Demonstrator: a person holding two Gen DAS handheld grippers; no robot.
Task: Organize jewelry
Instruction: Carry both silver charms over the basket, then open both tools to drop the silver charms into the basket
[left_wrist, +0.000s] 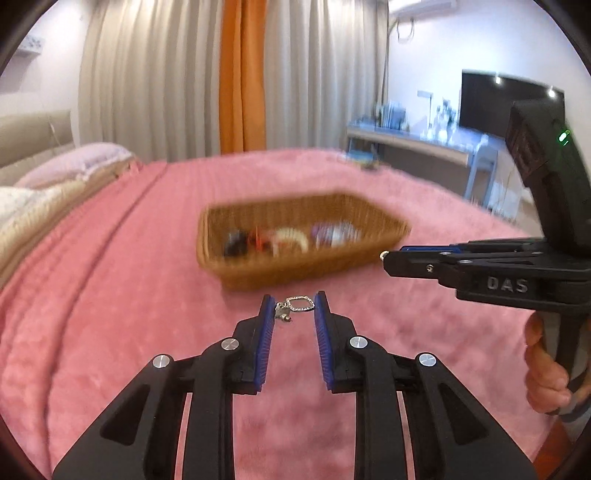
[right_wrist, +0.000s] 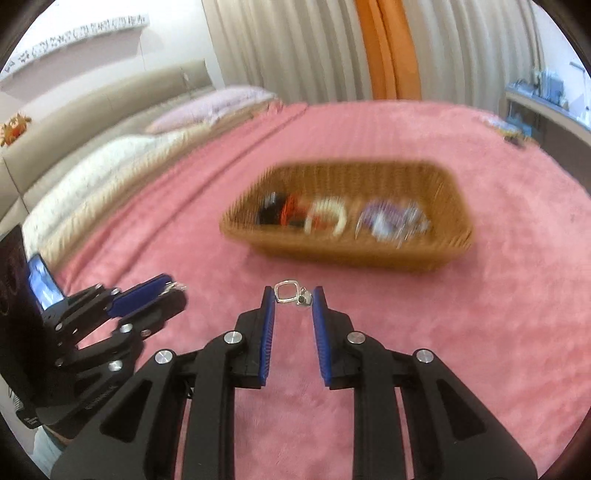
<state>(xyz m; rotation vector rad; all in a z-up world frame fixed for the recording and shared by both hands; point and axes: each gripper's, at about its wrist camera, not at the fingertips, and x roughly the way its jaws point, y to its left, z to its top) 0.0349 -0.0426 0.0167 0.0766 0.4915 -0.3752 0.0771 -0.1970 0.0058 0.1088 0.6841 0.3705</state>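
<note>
My left gripper (left_wrist: 294, 308) is shut on a small silver earring (left_wrist: 298, 305) with a square sparkly frame, held between its blue pads above the pink blanket. My right gripper (right_wrist: 293, 297) is shut on a matching silver earring (right_wrist: 290, 293) with a square frame. The wicker basket (left_wrist: 369, 254) sits just ahead of both grippers and holds several blurred jewelry pieces. It also shows in the right wrist view (right_wrist: 447, 254). The right gripper (left_wrist: 384, 256) shows from the side in the left wrist view. The left gripper (right_wrist: 177, 290) shows at the left of the right wrist view.
The pink blanket (left_wrist: 110, 314) covers the bed. Pillows (right_wrist: 207, 110) and a beige headboard (right_wrist: 92, 99) lie at the far left. Curtains (left_wrist: 240, 74) hang behind. A desk (left_wrist: 413, 140) and a dark screen (left_wrist: 491, 99) stand at the far right.
</note>
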